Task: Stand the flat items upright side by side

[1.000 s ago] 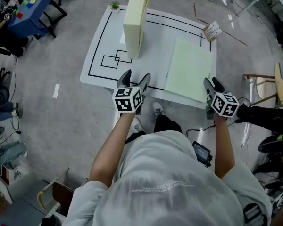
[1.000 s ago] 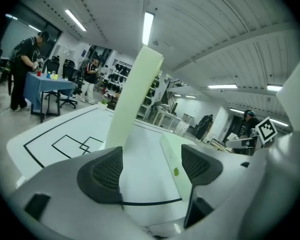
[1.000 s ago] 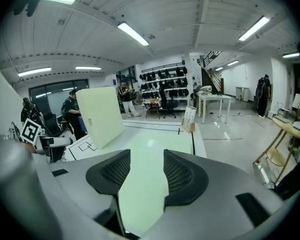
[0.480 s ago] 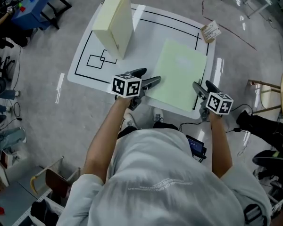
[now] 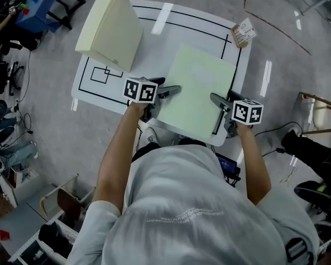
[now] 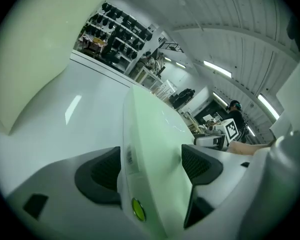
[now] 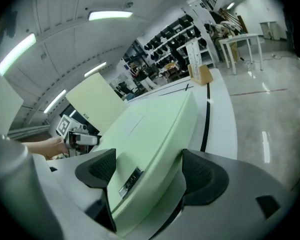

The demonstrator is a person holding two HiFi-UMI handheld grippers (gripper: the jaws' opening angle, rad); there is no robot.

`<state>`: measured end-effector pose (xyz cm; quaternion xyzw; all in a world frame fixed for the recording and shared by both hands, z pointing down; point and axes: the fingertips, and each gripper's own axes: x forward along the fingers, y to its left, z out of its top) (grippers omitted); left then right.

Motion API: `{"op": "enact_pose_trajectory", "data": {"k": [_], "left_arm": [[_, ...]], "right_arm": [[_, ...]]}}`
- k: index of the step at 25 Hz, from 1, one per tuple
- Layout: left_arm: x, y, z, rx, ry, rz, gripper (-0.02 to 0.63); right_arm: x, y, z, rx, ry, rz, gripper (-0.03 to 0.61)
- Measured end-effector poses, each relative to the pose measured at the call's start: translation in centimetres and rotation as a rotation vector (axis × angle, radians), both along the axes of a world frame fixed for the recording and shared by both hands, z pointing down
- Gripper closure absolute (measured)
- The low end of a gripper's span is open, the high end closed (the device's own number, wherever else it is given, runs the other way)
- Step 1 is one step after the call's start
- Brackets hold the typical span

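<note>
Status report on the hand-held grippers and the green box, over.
Left hand-held gripper open, astride left edge of flat pale-green box. Right hand-held gripper, jaws just opening, astride its right edge. Box lies flat on white table. Nothing in the way.

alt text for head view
A flat green box lies on a white table, its edges between the open jaws of the left gripper and the right gripper, whose jaws have just been opening. A cream box stands upright.

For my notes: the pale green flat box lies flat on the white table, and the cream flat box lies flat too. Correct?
No. The cream flat box stands upright on the white table, as the head view shows. The pale green flat box does lie flat.
</note>
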<state>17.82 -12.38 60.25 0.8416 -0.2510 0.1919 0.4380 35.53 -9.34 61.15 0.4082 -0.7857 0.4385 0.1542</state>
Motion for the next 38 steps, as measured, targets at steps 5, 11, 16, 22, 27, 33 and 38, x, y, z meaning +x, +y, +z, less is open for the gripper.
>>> {"op": "enact_pose_trajectory", "data": {"k": [5, 11, 16, 22, 27, 33, 38], "left_arm": [[1.1, 0.2, 1.0, -0.062, 0.058, 0.022, 0.23], [0.8, 0.0, 0.9, -0.068, 0.094, 0.018, 0.23], [0.9, -0.1, 1.0, -0.024, 0.073, -0.008, 0.23], [0.2, -0.2, 0.6, 0.013, 0.086, -0.049, 0.23], [0.1, -0.2, 0.5, 0.037, 0.082, -0.046, 0.23], [0.4, -0.2, 0.4, 0.072, 0.061, -0.03, 0.229], [0.7, -0.2, 0.3, 0.128, 0.015, -0.003, 0.227]], "right_arm": [[0.0, 0.0, 0.6, -0.042, -0.082, 0.025, 0.17], [-0.2, -0.6, 0.5, -0.034, -0.088, -0.008, 0.17], [-0.3, -1.7, 0.0, 0.019, -0.094, -0.026, 0.17], [-0.3, -2.9, -1.3, 0.097, -0.167, -0.002, 0.172], [0.5, -3.6, -1.8, 0.046, -0.353, 0.126, 0.172], [1.4, -4.2, -1.9, -0.019, -0.517, 0.261, 0.172], [1.8, -4.6, -1.4, -0.062, -0.56, 0.306, 0.172]]}}
